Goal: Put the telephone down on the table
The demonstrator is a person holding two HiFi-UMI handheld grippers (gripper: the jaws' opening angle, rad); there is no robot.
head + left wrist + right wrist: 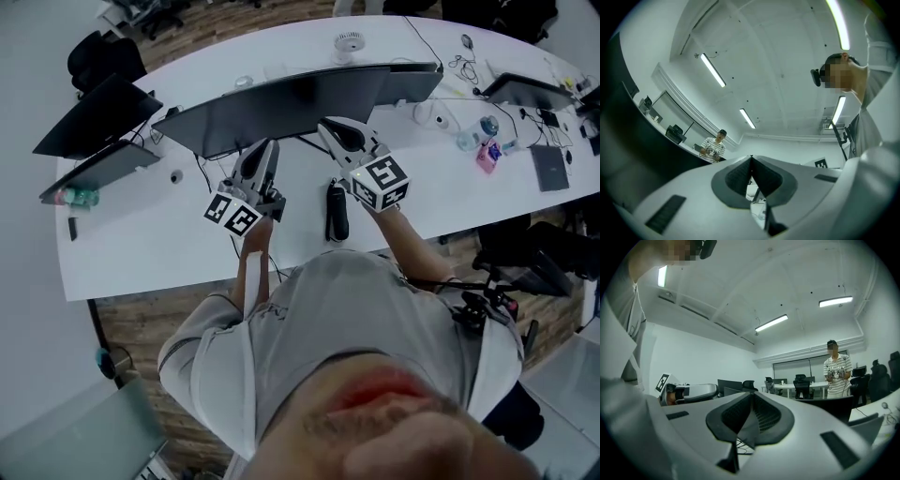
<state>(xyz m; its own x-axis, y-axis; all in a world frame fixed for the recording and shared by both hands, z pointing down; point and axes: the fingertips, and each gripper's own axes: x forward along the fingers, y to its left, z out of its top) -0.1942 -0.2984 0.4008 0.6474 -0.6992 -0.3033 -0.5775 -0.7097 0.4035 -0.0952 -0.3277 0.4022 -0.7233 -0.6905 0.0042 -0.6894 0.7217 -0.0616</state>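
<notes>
Telephone (337, 213): black handset, lying flat on the table (141, 248) near its front edge, between both tongs and touched by neither. Left tongs (751, 158) closed, empty; right tongs (751, 396) closed, empty. Judged rigid, light, smooth plastic; grip across its narrow middle.

white plastic right gripper (751, 395) facing an open office
it fills the 6 o'clock half, its dark ribbed jaws pressed together with nothing between them. at 9 o'clock is the white left gripper (710, 391) with its square-marker cube. at 3 o'clock a person in a striped shirt (836, 371) stands near black office chairs (802, 386); long ceiling light strips (771, 322) glow at 1 o'clock.
</notes>
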